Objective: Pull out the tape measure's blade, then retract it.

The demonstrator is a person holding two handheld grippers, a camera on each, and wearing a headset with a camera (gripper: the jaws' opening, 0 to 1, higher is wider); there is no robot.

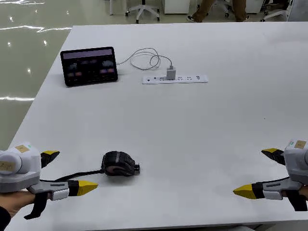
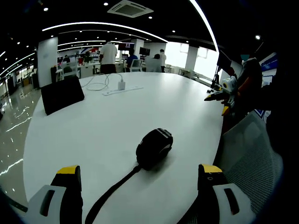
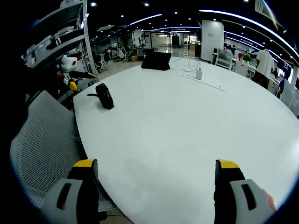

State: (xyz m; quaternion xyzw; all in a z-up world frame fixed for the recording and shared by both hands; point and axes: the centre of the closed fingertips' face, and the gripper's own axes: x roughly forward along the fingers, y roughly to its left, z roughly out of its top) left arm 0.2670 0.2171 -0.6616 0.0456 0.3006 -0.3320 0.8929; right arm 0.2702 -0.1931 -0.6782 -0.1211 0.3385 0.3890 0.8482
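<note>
Tape measure [image 1: 119, 164] lies near the table's [image 1: 202, 130] front edge, toward its left corner. Its black strap [image 1: 82, 174] trails toward the released, empty left gripper [image 1: 77, 169]. Right gripper [image 1: 248, 172], jaws spread and empty, hovers near the front right corner.

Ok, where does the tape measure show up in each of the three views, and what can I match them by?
Head view: tape measure at lower left.
Left gripper view: low centre, straight ahead.
Right gripper view: upper left, near the table's edge.
Shared landmark: the dark tablet, propped up farther along the table.
</note>
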